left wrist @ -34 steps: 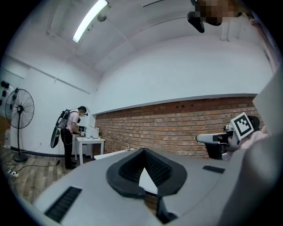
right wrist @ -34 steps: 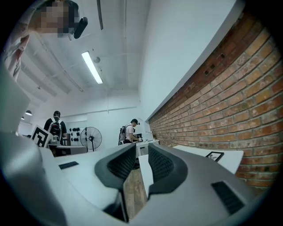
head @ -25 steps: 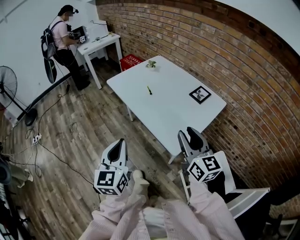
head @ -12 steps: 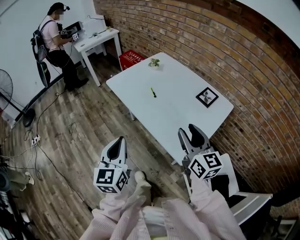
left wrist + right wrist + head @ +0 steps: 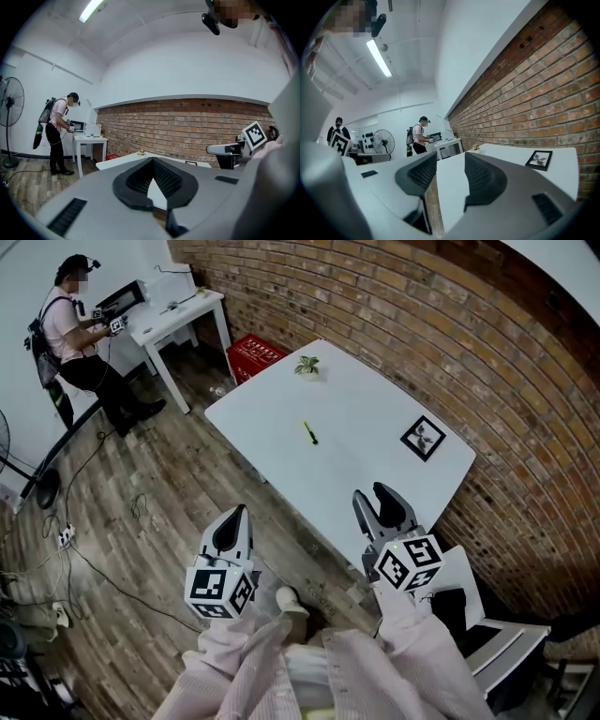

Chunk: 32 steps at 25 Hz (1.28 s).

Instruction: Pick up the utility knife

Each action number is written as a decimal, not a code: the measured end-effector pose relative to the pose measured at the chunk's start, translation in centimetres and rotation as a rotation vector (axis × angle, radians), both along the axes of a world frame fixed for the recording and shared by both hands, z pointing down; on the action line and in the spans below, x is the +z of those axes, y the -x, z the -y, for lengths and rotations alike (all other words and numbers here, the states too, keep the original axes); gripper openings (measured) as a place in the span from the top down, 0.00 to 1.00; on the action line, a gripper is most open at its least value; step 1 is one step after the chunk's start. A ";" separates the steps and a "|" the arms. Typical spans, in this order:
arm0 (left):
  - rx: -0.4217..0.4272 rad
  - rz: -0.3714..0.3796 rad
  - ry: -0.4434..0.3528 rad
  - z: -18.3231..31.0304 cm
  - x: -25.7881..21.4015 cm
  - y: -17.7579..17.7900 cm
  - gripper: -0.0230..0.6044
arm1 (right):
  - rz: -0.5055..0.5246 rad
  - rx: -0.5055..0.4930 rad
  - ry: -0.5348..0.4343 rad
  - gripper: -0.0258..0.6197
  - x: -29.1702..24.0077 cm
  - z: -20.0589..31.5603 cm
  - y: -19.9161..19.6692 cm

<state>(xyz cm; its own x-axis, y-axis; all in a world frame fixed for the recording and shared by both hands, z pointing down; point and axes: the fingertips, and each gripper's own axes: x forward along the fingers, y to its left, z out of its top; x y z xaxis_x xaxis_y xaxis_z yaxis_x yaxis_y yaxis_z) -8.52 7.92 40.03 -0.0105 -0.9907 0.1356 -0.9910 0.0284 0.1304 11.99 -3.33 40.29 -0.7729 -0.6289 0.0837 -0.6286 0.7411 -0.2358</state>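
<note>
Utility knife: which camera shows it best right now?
The head view: the utility knife lies in plain sight near the middle of the white table. Both gripper views catch that table only at a low angle, and the knife cannot be made out in either.

- Brick wall (image 5: 450, 324): red-brown, running from 12 o'clock round to 4 o'clock in the head view.
- White plaster wall (image 5: 19, 287): at 10 o'clock, meeting the brick in the corner at 11 o'clock.
- Floor (image 5: 141, 474): grey-brown wood planks, filling 7 to 10 o'clock.
- White table (image 5: 366, 409): rectangular, at 12 to 1 o'clock, one long side near the brick.
- Small white desk (image 5: 183, 310): at 11 o'clock in the corner; a person (image 5: 70, 334) stands at it.
- Red crate (image 5: 255, 354): on the floor between desk and table.
- White chair (image 5: 497, 638): at 4 o'clock.
- Standing fan (image 5: 8, 108): by the plaster wall.
- Cables and power strip (image 5: 64, 535): on the floor at 9 o'clock.
- Ceiling tube light (image 5: 378, 58): lit.
</note>
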 end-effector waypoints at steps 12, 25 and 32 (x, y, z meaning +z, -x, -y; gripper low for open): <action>0.044 -0.033 0.015 4.6 1.2 6.3 0.98 | -0.022 0.055 0.046 0.70 1.5 4.0 5.4; 0.054 -0.066 0.051 7.6 3.3 8.9 0.98 | -0.069 0.047 0.098 0.70 4.1 7.3 8.4; 0.075 -0.071 0.081 11.4 4.3 11.3 0.98 | -0.094 0.046 0.143 0.70 6.1 10.9 11.1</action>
